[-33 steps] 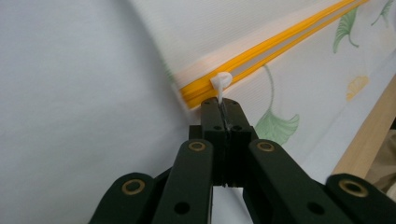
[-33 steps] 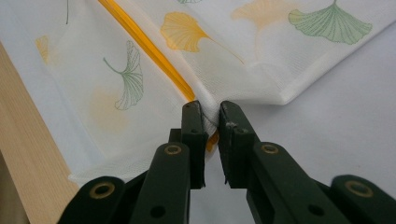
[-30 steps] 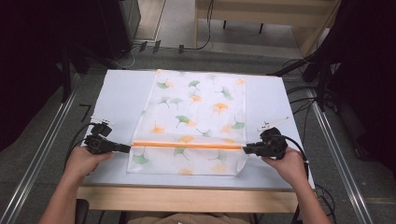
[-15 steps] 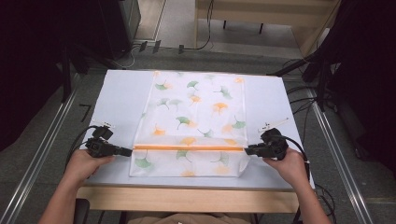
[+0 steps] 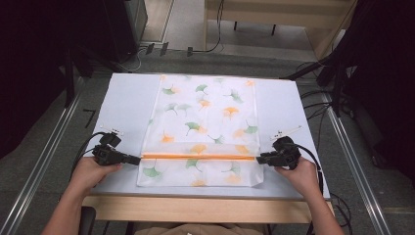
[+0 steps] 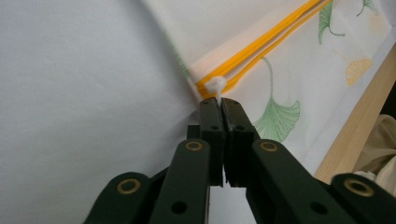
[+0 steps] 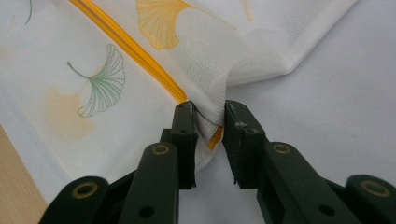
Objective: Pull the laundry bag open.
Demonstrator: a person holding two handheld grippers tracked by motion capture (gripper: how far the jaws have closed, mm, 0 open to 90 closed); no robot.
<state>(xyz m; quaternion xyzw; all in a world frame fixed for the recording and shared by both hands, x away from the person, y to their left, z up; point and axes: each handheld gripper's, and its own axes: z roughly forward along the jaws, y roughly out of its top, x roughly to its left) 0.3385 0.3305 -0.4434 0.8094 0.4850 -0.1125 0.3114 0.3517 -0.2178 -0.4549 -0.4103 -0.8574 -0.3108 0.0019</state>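
- White mesh-looking fabric, that's what we've got here: a laundry bag (image 5: 204, 128) printed with green and orange ginkgo leaves, lying flat in the middle of the pale grey table (image 5: 125, 105). It's a tall rectangle running from the far edge down to the near edge.
- Across its near part runs an orange zipper (image 5: 198, 156), a thin straight stripe going left to right. Up close in the left gripper view it reads as two parallel orange lines (image 6: 261, 43).
- Our left gripper (image 5: 135, 159) sits at the left end of that stripe. In its own view the black jaws are pressed fully together on a little white pull tab (image 6: 216, 85) at the zipper's end, with only a thin sliver of it showing between them.
- Our right gripper (image 5: 259, 158) is at the right end. Its jaws are partly closed, pinching a bunched fold of the bag's edge (image 7: 210, 109), with a bit of orange peeking out low between them. You can see the fine woven texture of the cloth really well there.
- The fabric puckers into soft creases where it's pinched on the right; elsewhere it lies smooth.
- Table has a light wooden front edge (image 5: 195, 208), also visible as a tan strip in both gripper views.
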